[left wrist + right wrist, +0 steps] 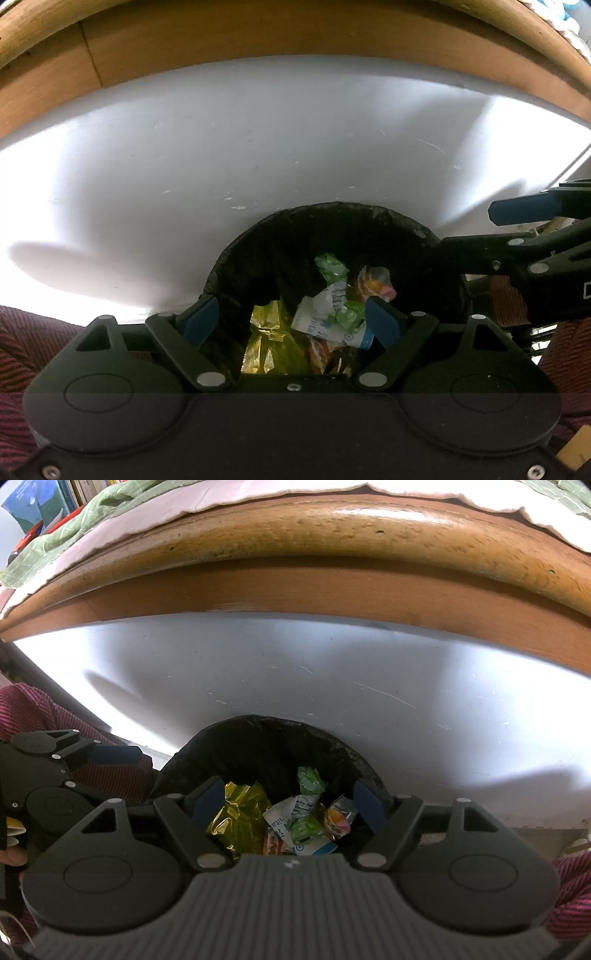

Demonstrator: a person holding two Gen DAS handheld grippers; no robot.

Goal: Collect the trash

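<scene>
A bin lined with a black bag (332,229) (266,738) stands on the floor below both grippers. Inside lie crumpled wrappers: a yellow foil wrapper (266,343) (240,812), a white and blue packet (325,317) (291,819), green wrappers (330,267) (310,779) and a pink-orange one (376,282) (338,818). My left gripper (291,323) hangs open over the bin with nothing between its blue pads. My right gripper (290,805) is also open and empty above the bin. Each gripper shows in the other's view, at the side edge.
A white panel (221,166) (332,679) rises behind the bin, under a wooden edge (258,33) (332,561). A green and white cloth (110,502) lies on top. Dark red striped fabric (22,343) (26,709) lies to both sides.
</scene>
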